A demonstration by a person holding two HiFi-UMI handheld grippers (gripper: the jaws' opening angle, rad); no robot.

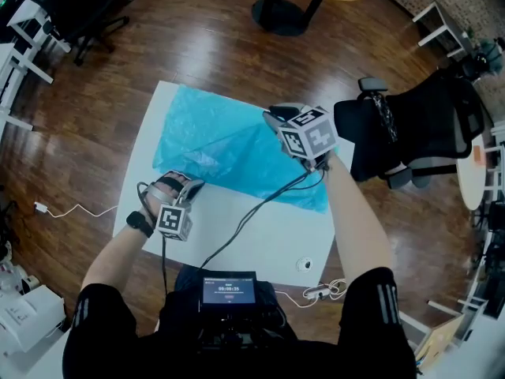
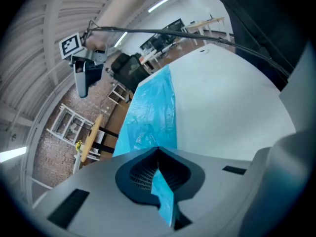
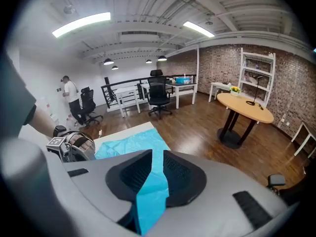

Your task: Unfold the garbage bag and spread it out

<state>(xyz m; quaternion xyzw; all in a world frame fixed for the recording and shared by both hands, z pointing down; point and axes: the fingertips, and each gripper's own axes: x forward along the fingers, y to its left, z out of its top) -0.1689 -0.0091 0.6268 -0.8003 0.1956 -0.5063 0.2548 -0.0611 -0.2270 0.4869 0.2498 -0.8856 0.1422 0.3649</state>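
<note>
A translucent blue garbage bag [image 1: 217,136] lies partly spread on the white tabletop [image 1: 260,235], its film creased and running from the left near side to the right. My left gripper [image 1: 189,186] is low at the bag's near left corner, shut on a fold of blue film [image 2: 162,191]. My right gripper [image 1: 274,120] is raised over the bag's right part, shut on a strip of the film [image 3: 150,186] that hangs up from the table. In the left gripper view the bag [image 2: 150,112] stretches away toward the right gripper [image 2: 81,78].
A black cable [image 1: 252,208] crosses the white top near me, and a small round disc [image 1: 306,264] lies near its front right corner. A black office chair [image 1: 426,129] stands close on the right. A round table's base [image 1: 284,14] is beyond. A white cord [image 1: 71,210] lies on the wooden floor at left.
</note>
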